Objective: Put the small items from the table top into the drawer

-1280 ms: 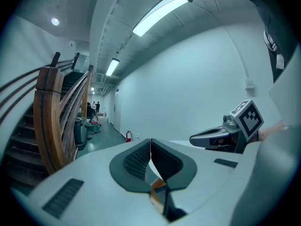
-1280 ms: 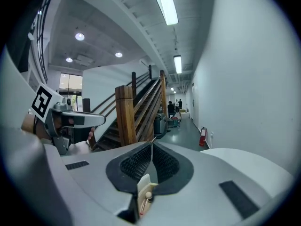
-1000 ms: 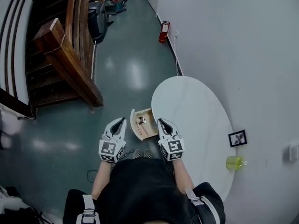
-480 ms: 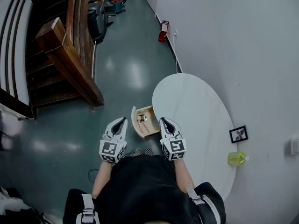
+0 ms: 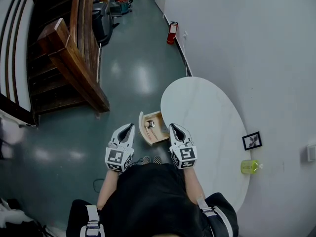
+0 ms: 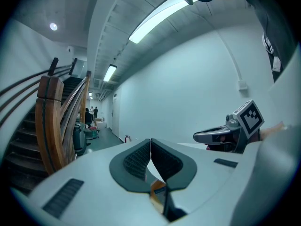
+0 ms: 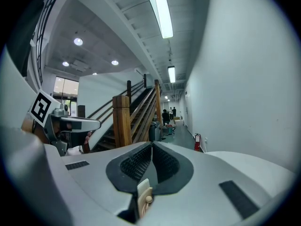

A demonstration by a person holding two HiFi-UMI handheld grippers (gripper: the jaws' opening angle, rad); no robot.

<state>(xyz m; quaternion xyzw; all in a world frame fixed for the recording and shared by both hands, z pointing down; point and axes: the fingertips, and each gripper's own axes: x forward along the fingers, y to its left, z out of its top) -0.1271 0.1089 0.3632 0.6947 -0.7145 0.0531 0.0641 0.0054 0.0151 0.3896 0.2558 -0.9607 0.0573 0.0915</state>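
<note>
Little has shifted over the last second: both claws sit almost where they were. The left gripper and the right gripper are held side by side before the person's torso. They point forward, each with its jaws pressed together on nothing. Just ahead, between their tips, the small open wooden drawer juts from the white oval table. Its front panel is turned toward the left gripper, and a small shiny item lies inside.

White table, pale wood drawer, yellow-green bottle, red extinguisher, teal floor
</note>
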